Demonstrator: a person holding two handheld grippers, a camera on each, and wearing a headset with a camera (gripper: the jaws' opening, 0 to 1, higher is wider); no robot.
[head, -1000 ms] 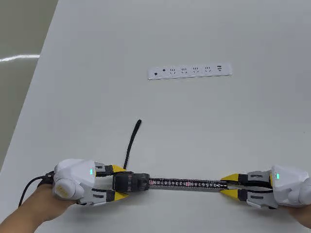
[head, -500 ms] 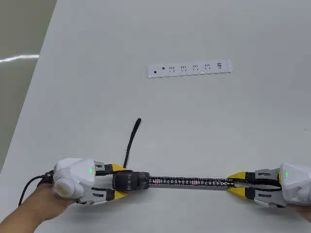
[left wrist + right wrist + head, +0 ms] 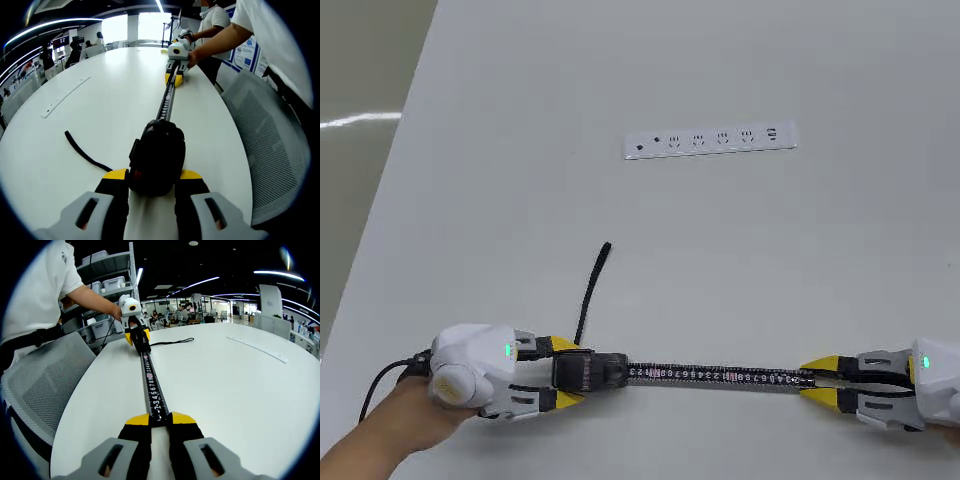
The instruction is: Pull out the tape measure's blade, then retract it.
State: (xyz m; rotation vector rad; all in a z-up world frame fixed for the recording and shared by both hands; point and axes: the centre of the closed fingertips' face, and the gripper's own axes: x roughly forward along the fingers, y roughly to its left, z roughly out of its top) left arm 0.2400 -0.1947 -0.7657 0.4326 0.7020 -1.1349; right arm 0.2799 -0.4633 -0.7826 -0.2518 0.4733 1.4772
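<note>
Well apart from the long white power strip [image 3: 710, 141], by the white table [image 3: 520, 150]'s near edge, left gripper [image 3: 570, 373] clamps the black tape-measure case [image 3: 595, 372]; right gripper [image 3: 815, 381] pinches its dark numbered blade [image 3: 720, 376].

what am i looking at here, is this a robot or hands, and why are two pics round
No robot here: a person holds a two-jaw gripper in each hand. The top-down picture comes from a camera on the person's head; the two round ones come from cameras riding on the grippers, looking along their jaws. The left gripper is clamped on the black tape measure case; the right gripper pinches the end of the blade, pulled out between them. On the white table also lie a white power strip and a black strap.
</note>
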